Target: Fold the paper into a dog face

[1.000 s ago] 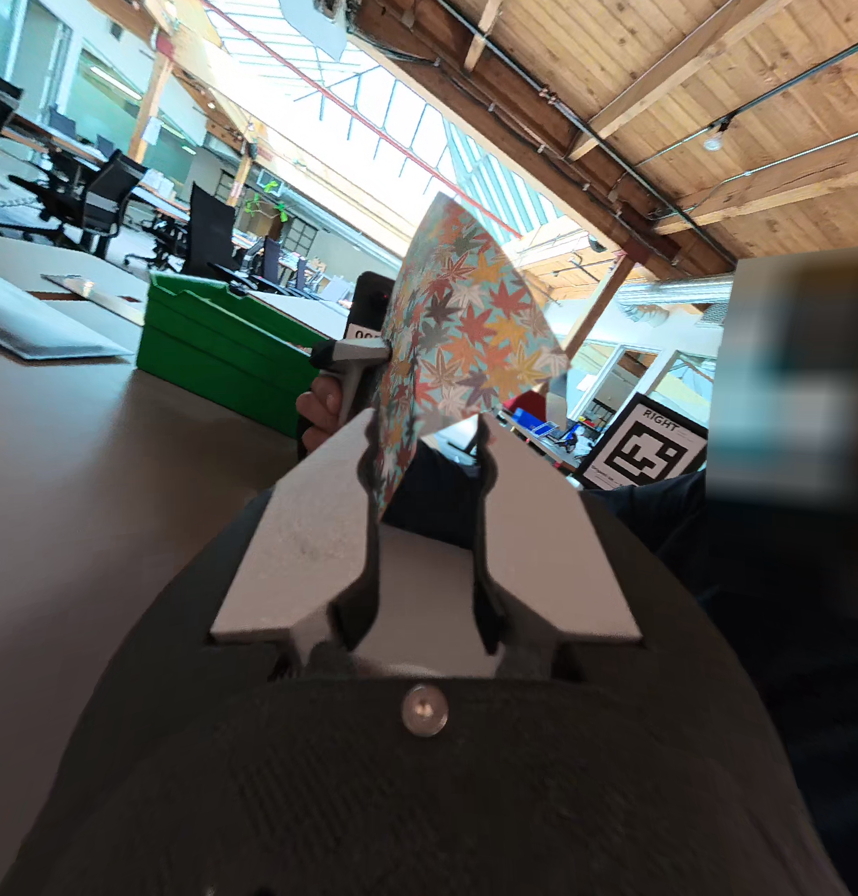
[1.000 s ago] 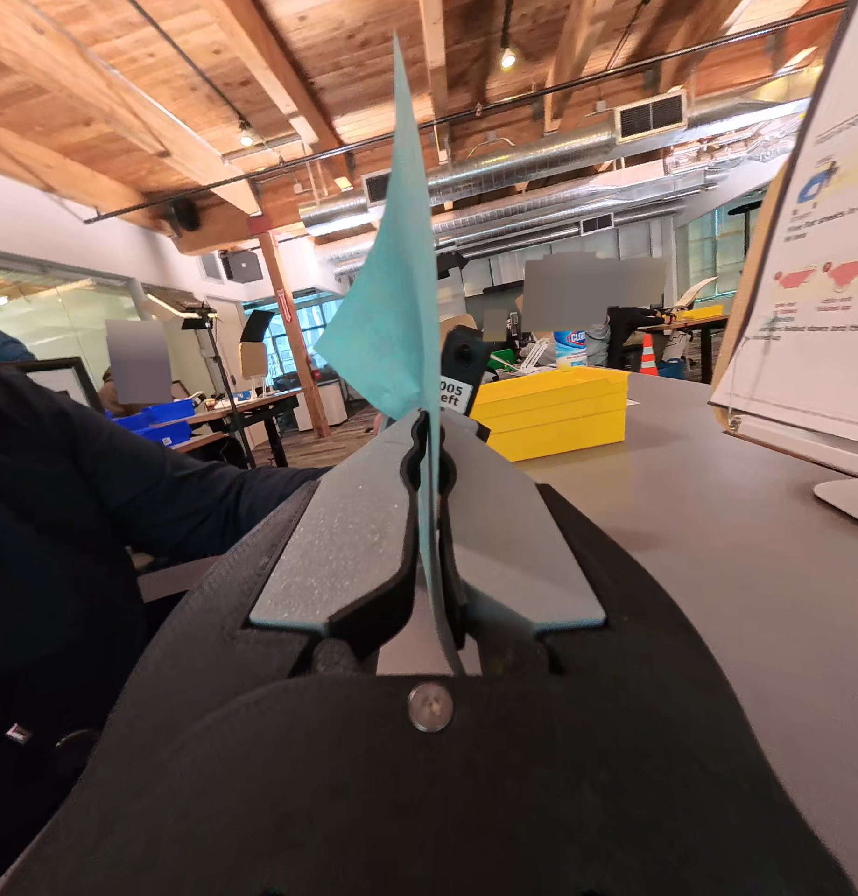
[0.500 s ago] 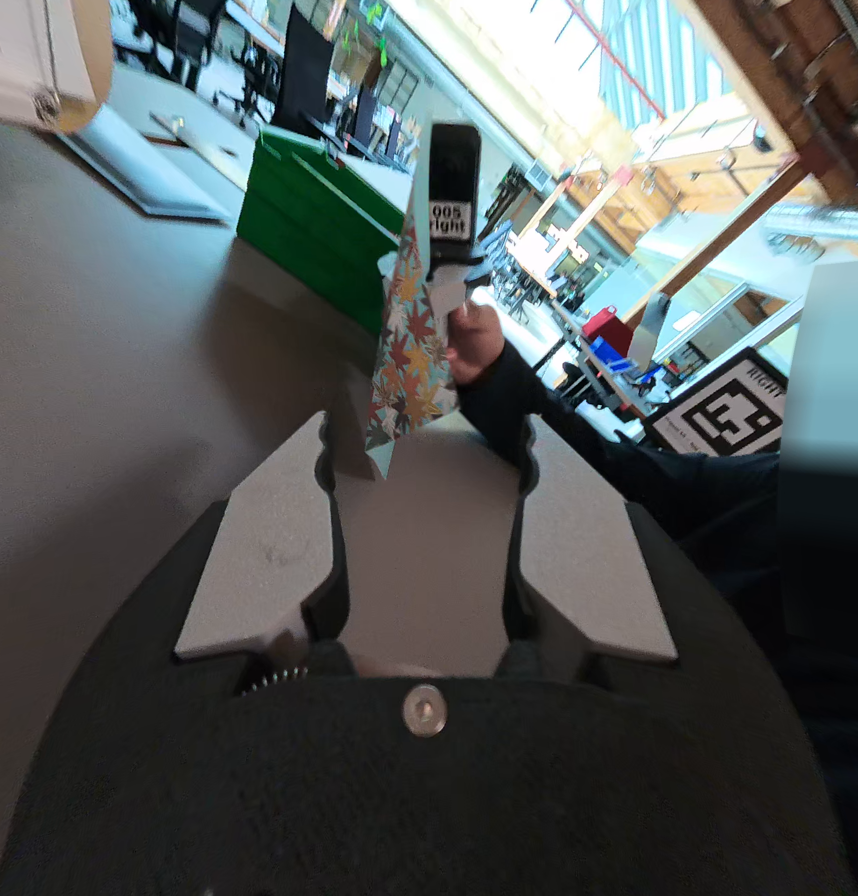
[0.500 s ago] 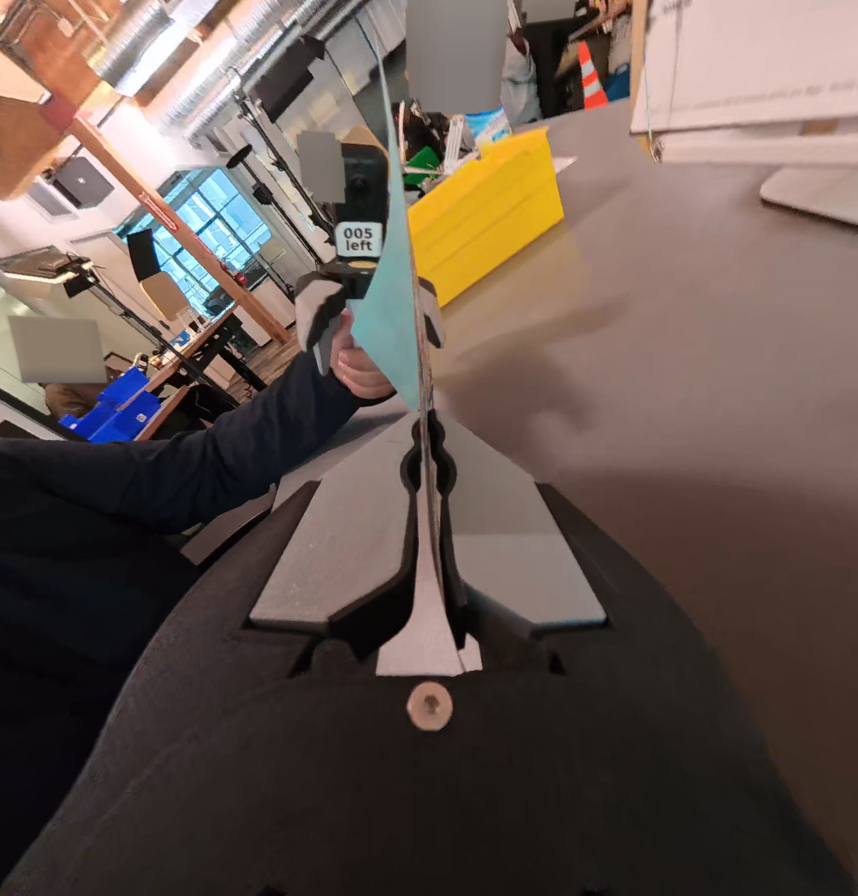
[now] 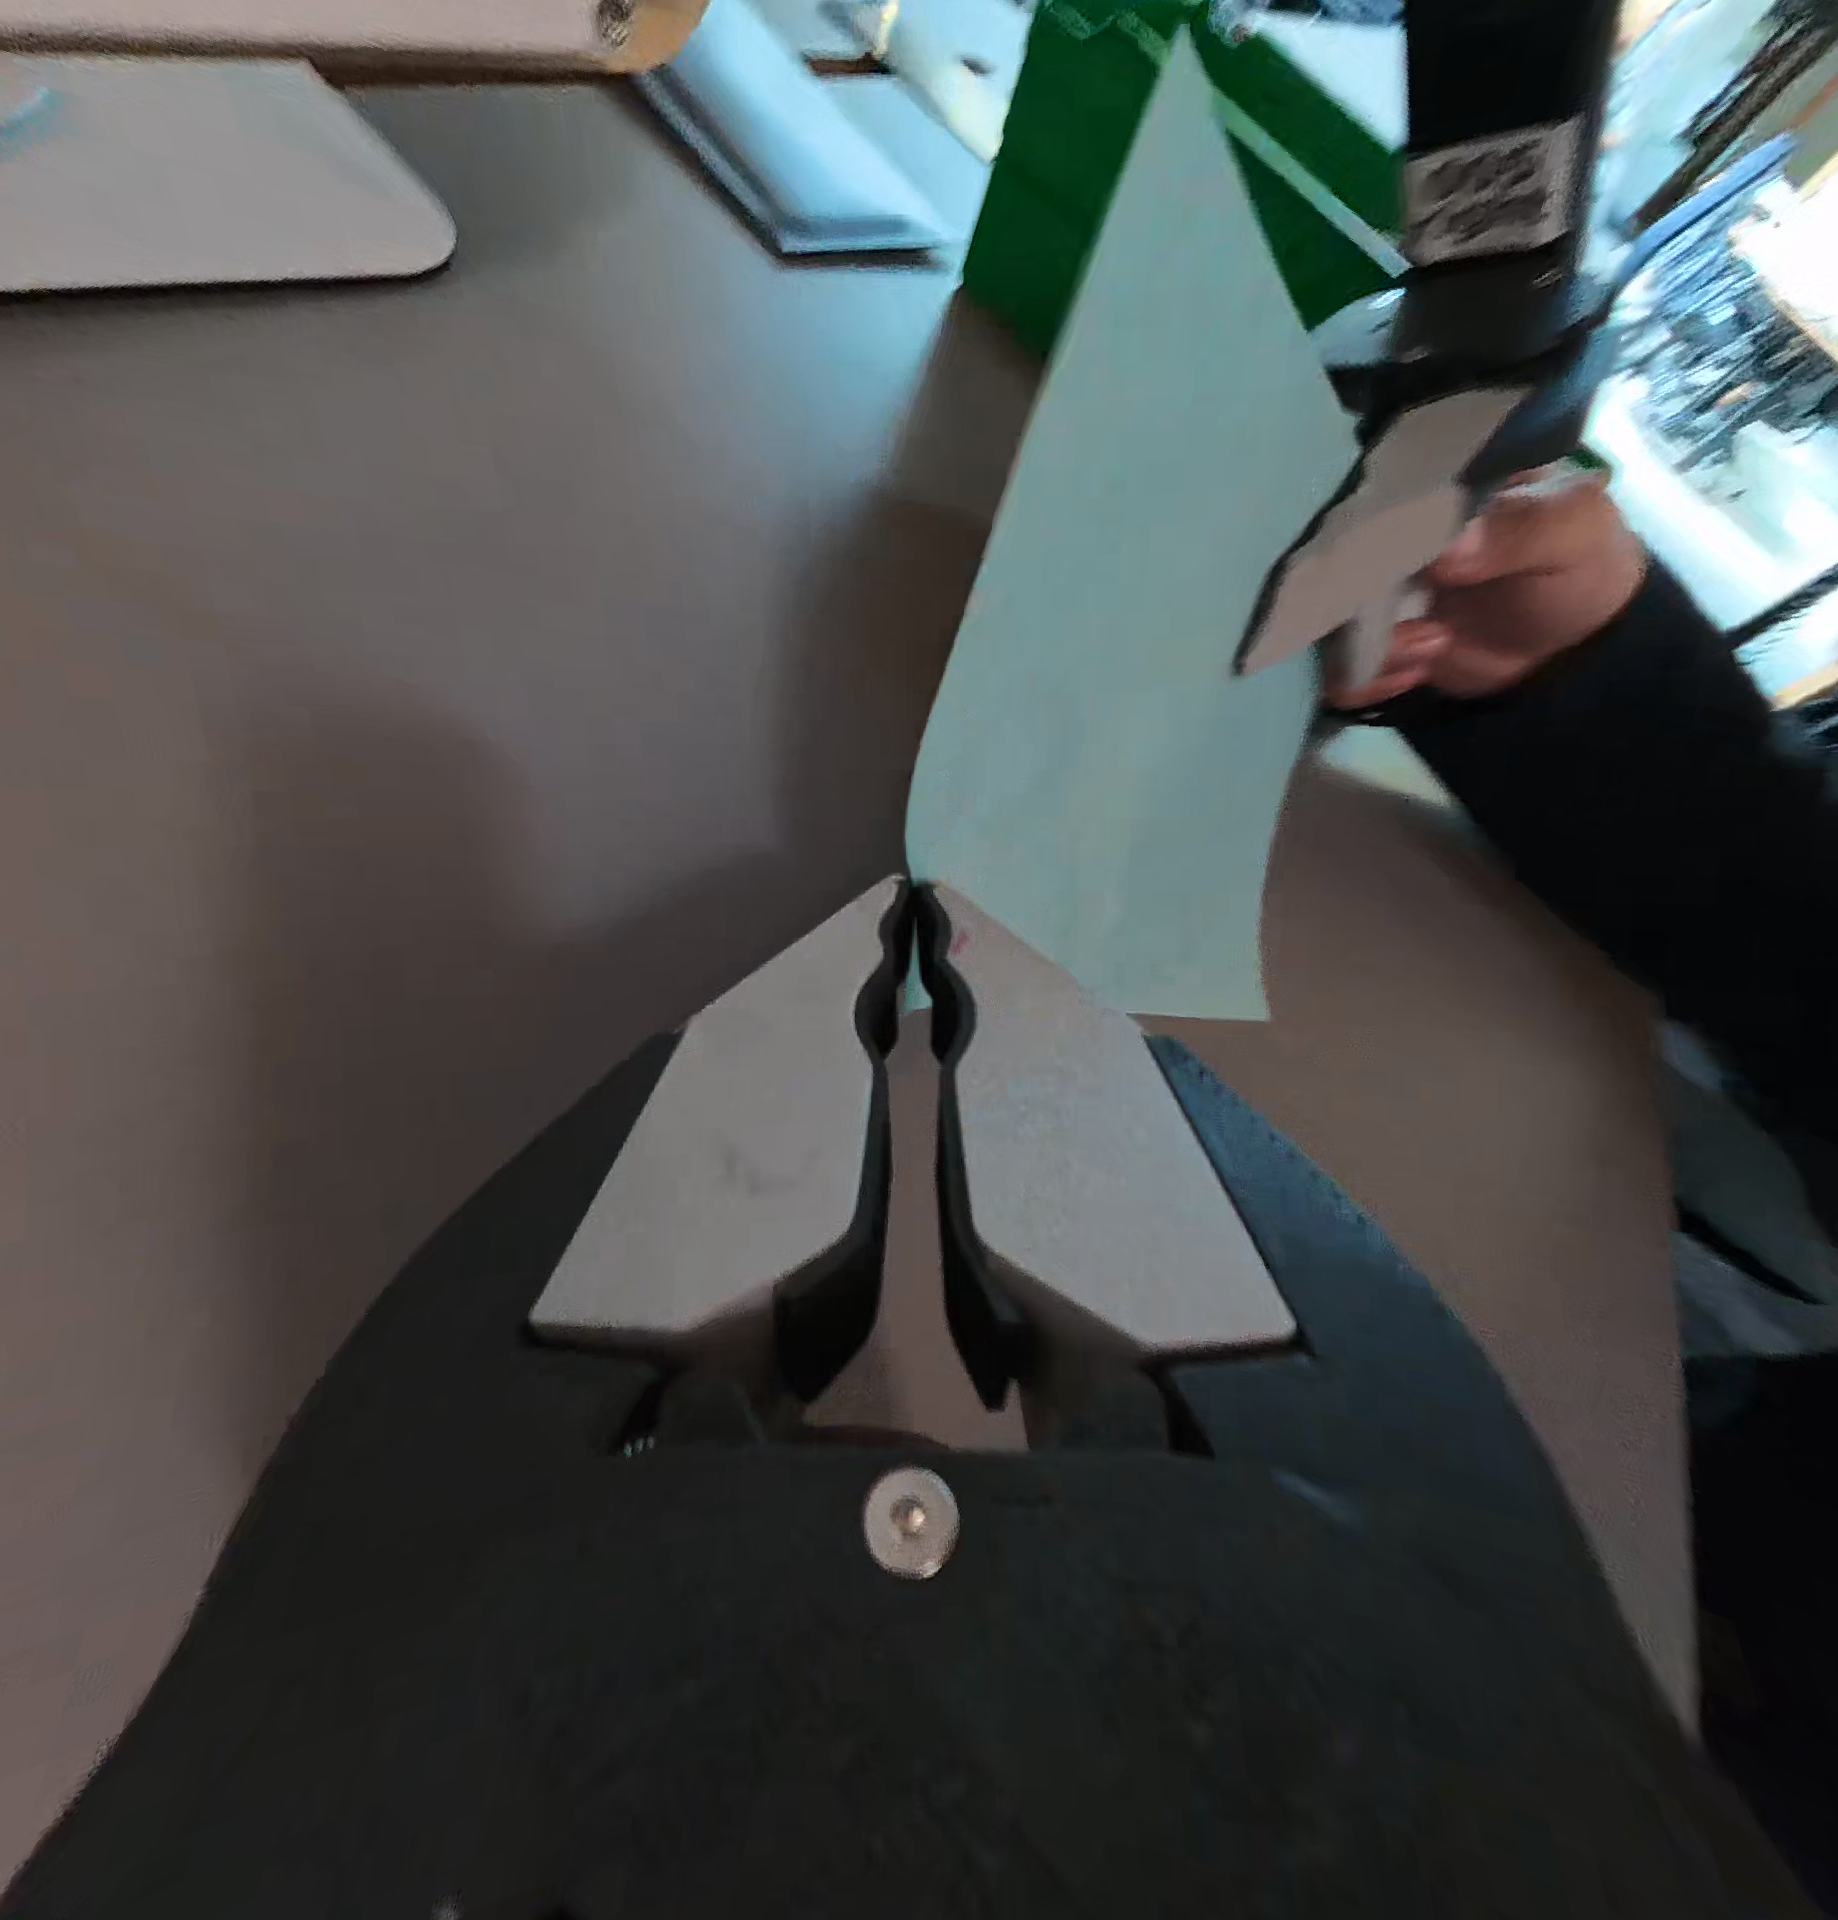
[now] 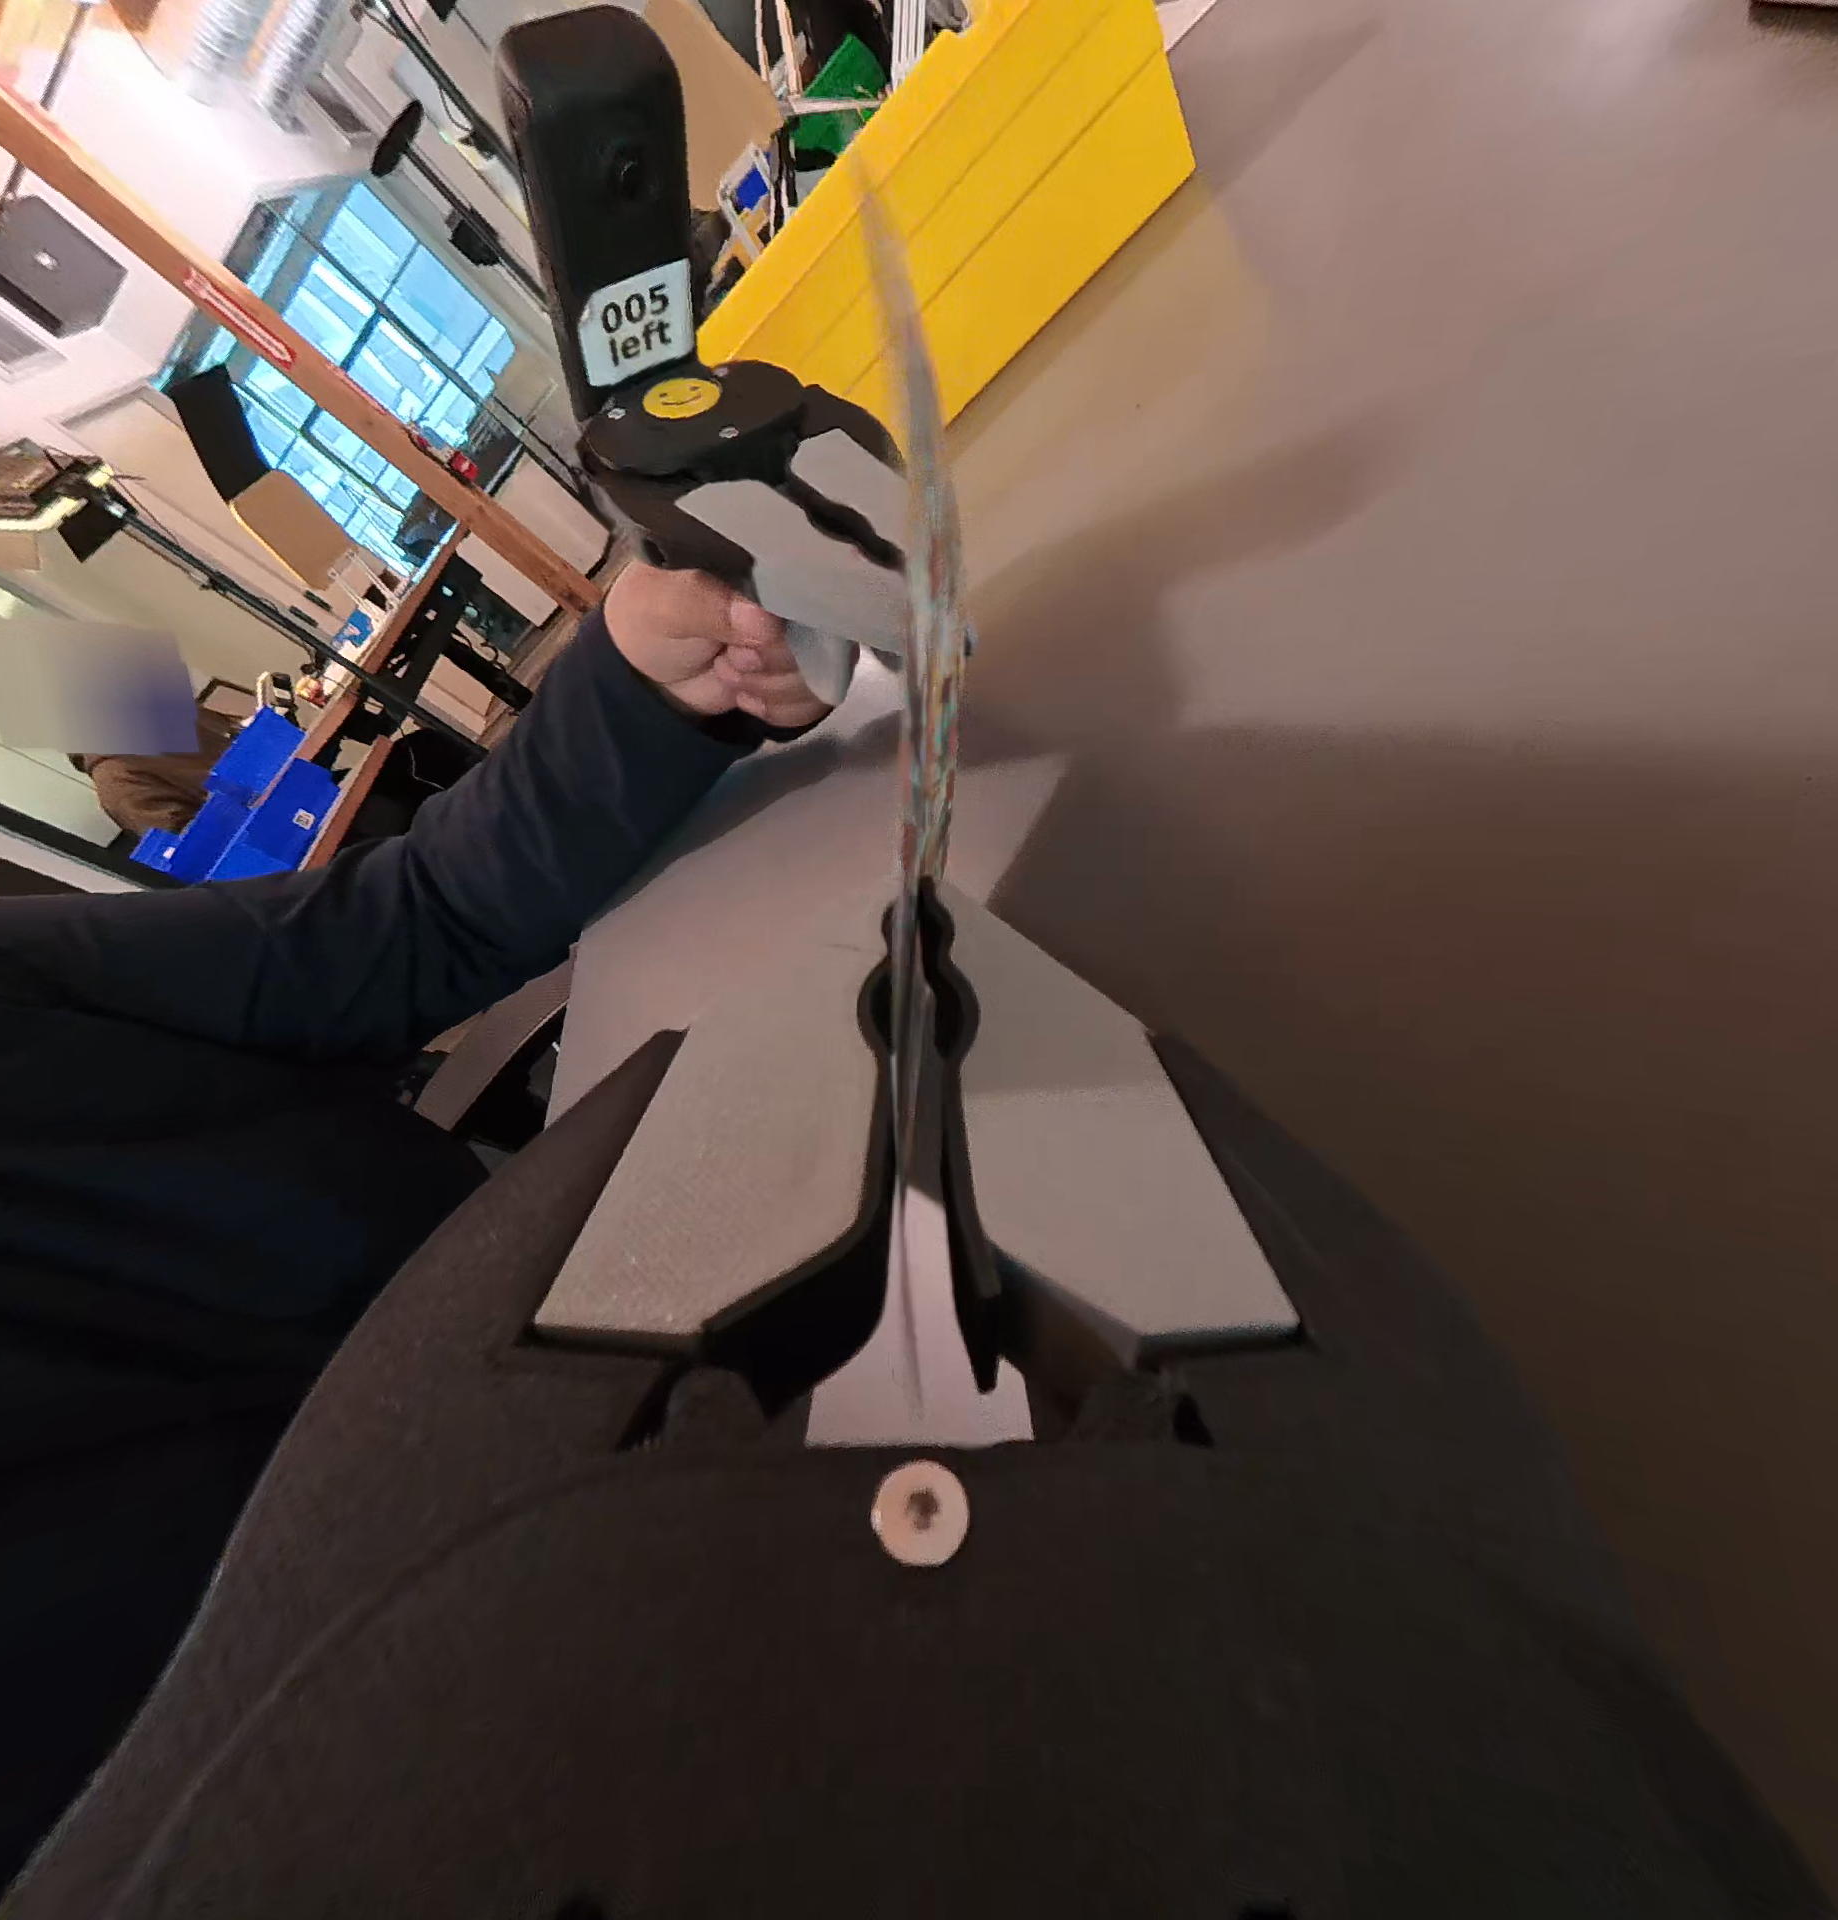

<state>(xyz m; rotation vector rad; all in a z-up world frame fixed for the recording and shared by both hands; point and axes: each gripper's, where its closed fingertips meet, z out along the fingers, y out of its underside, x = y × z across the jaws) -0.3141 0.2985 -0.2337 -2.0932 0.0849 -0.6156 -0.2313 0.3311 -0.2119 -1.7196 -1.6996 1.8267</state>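
The paper (image 5: 1123, 623) is held up in the air above the grey table (image 5: 375, 623), between both grippers. In the left wrist view it shows its plain pale teal side and bows slightly. My left gripper (image 5: 913, 891) is shut on its lower corner. My right gripper (image 5: 1279, 634) shows farther off at the right, clamped on the paper's far edge. In the right wrist view the paper (image 6: 930, 665) is seen edge-on, with a strip of its leaf-patterned side showing. My right gripper (image 6: 920, 896) is shut on it, and my left gripper (image 6: 894, 592) grips it beyond.
A green bin (image 5: 1050, 177) stands behind the paper. A white stand base (image 5: 167, 177) sits at the table's far left. A yellow bin (image 6: 998, 208) is at the back in the right wrist view. A person's dark sleeve (image 6: 375, 935) lies along the left. Across from one pair of fingers to the other is roughly 10 centimeters.
My left gripper, open half a second ago, has shut on the paper's lower corner. Both grippers have tilted down toward the table, and the paper has turned its plain side to the left camera.
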